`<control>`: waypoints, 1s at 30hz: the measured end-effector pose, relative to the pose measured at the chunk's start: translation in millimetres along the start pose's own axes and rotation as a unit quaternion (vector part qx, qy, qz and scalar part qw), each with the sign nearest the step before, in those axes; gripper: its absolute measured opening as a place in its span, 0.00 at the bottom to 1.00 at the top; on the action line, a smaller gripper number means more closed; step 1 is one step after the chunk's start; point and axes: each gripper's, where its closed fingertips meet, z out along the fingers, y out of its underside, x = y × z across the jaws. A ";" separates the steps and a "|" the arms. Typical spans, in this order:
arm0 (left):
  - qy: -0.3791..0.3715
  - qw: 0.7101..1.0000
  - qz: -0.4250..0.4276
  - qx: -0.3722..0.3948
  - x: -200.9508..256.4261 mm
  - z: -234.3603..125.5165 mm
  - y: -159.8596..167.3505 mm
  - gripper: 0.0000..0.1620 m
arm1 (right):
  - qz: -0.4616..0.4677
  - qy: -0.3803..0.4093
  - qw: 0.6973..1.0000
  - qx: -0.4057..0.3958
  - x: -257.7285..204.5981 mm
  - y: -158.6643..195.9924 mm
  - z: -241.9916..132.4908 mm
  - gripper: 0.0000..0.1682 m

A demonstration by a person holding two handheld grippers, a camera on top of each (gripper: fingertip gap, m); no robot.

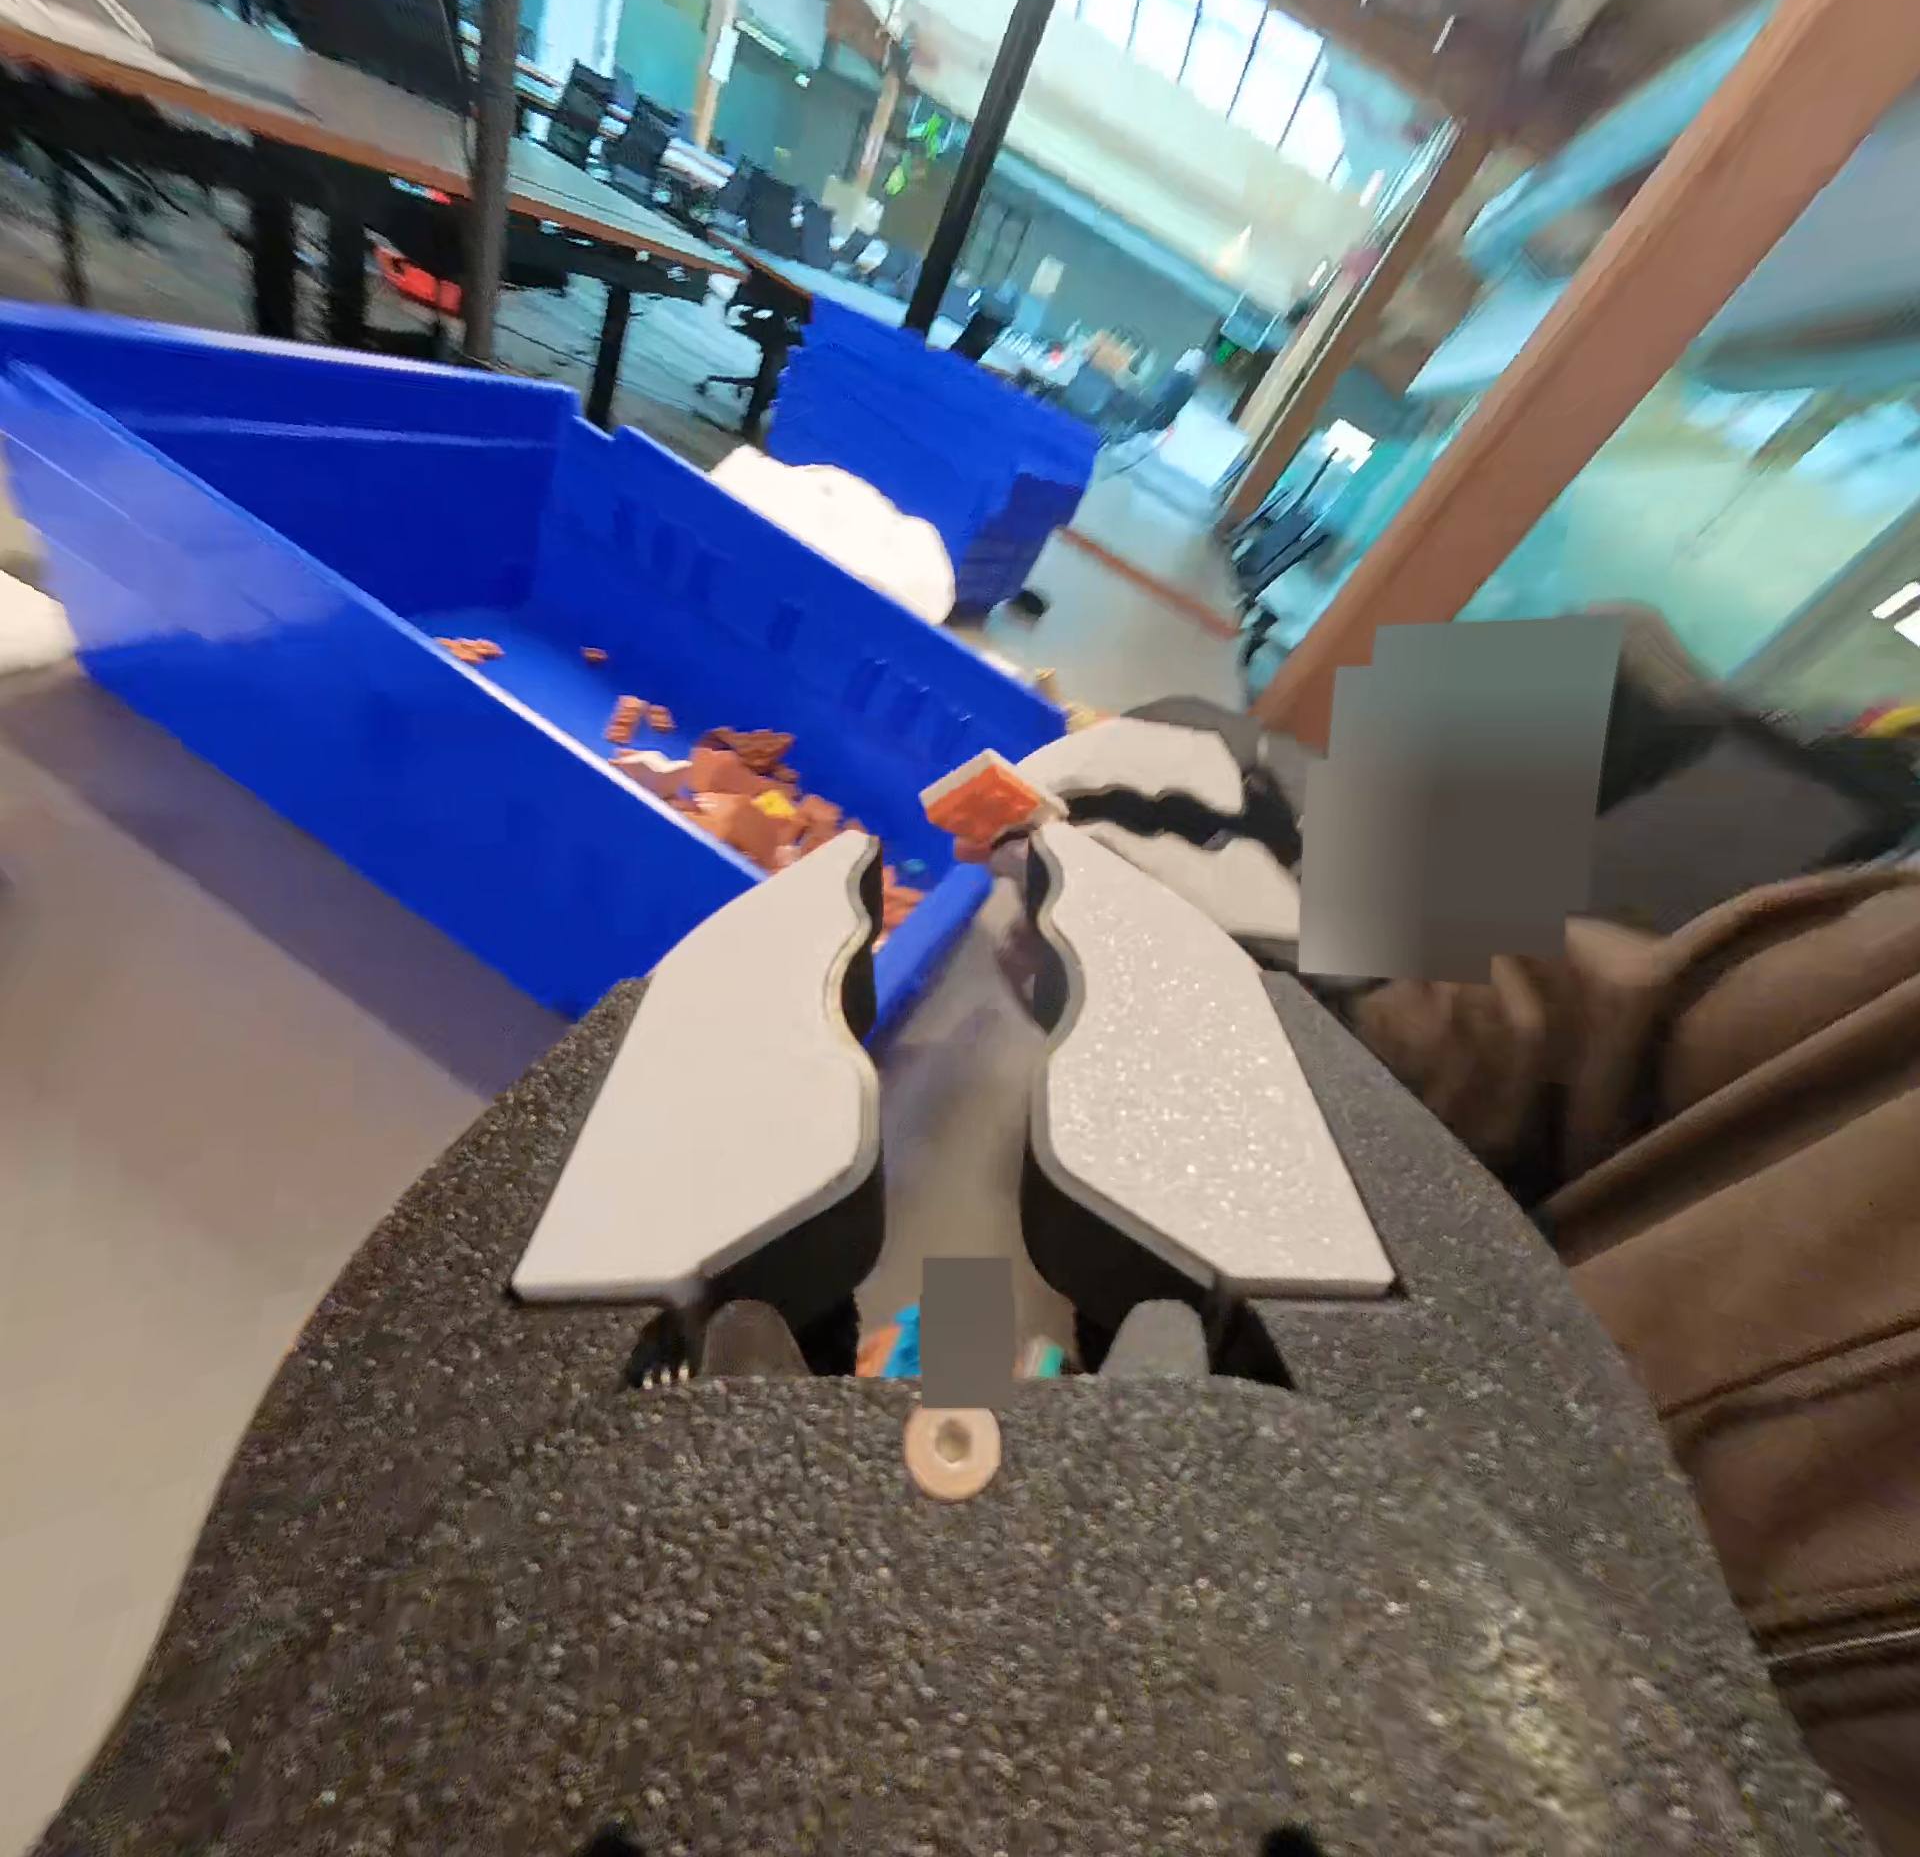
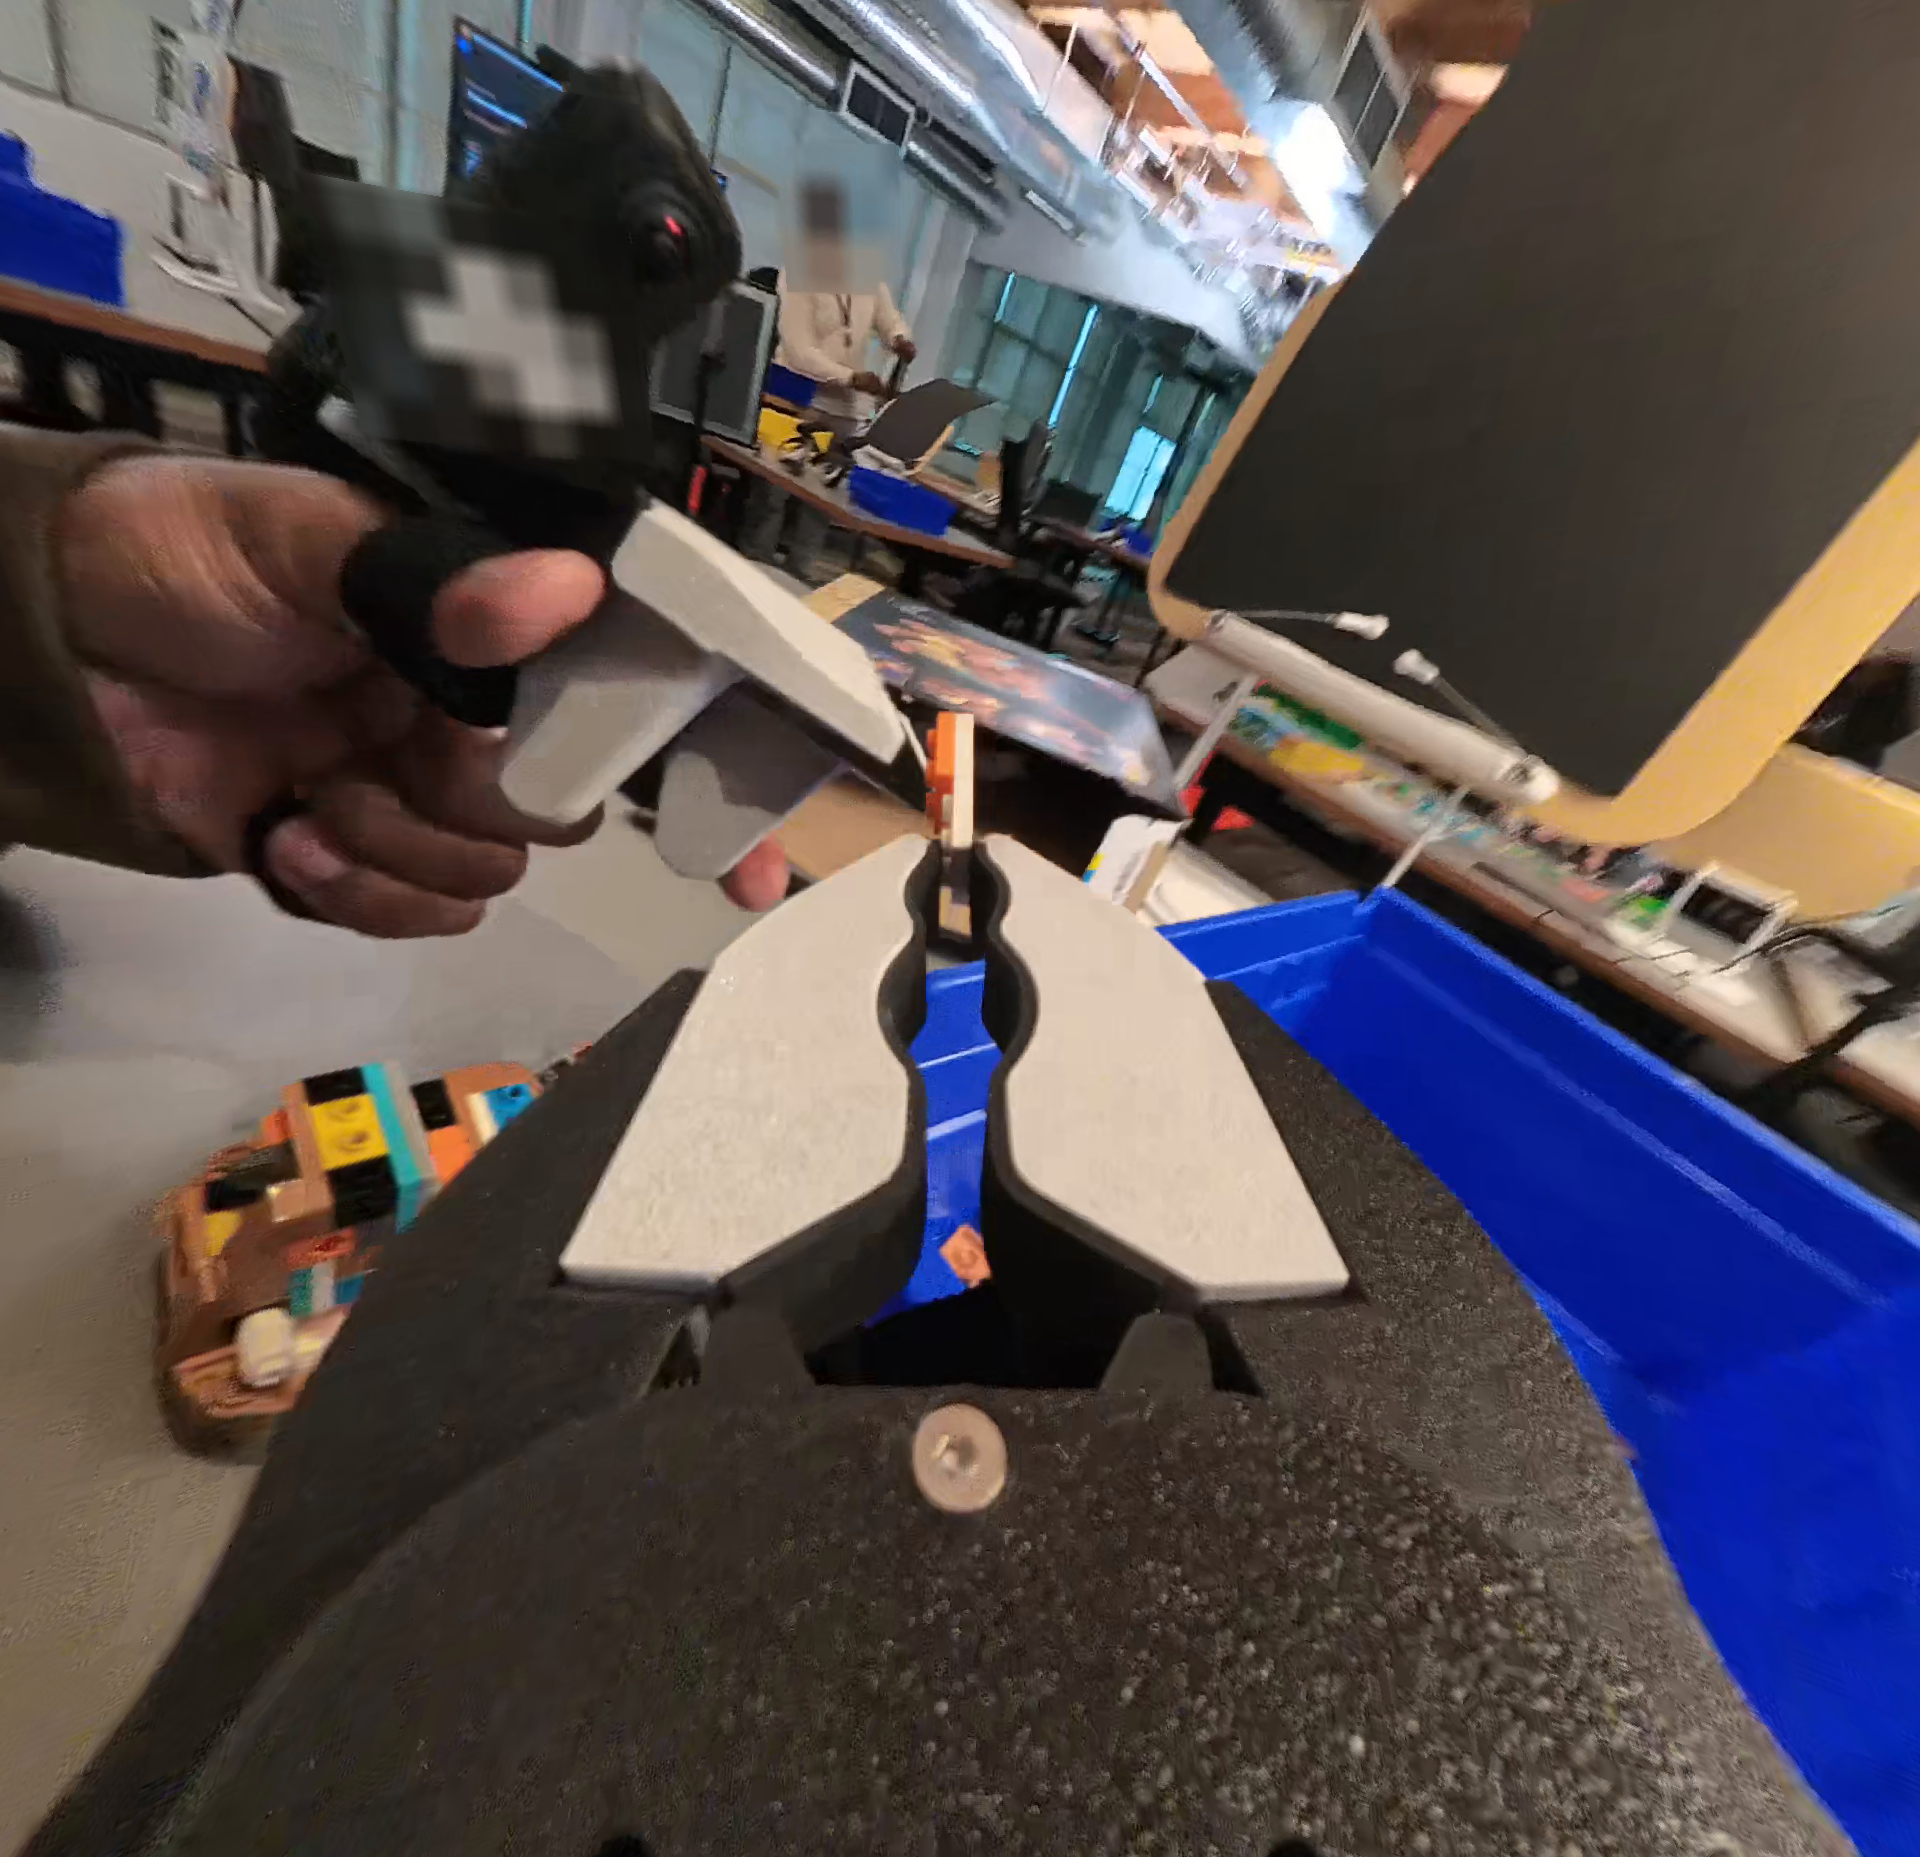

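My right gripper (image 2: 956, 857) is shut on a small flat brick piece (image 2: 954, 768), orange on one face and tan on the other, and holds it upright in the air. The same piece (image 1: 982, 799) shows in the left wrist view just beyond my left gripper (image 1: 954, 851), which is open and empty. The left gripper's grey fingers (image 2: 748, 654) come in from the left, with the tip right next to the piece. A blue bin (image 1: 312, 664) below holds a pile of brown and orange bricks (image 1: 748, 799).
A brick-built model (image 2: 312, 1215) in brown, orange, yellow and black lies on the grey table at the left. The blue bin's wall (image 2: 1558, 1132) runs along the right. A black board with a tan rim (image 2: 1558, 405) hangs above right. More blue bins (image 1: 925, 436) are stacked behind. My left and right fingertips are right by each other.
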 end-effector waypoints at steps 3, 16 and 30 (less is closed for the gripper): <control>0.065 0.991 -0.101 0.057 9.5 2.0 -9.7 0.16 | -0.062 0.026 0.998 0.010 -2.4 -6.4 -1.5 0.02; 0.125 0.981 -0.125 0.083 20.9 4.6 -5.7 0.10 | -0.148 0.052 0.987 0.021 -8.0 -12.5 -1.5 0.06; 0.052 0.998 0.046 -0.008 17.3 5.1 13.5 0.10 | -0.132 -0.031 0.991 -0.020 -16.9 0.2 0.9 0.03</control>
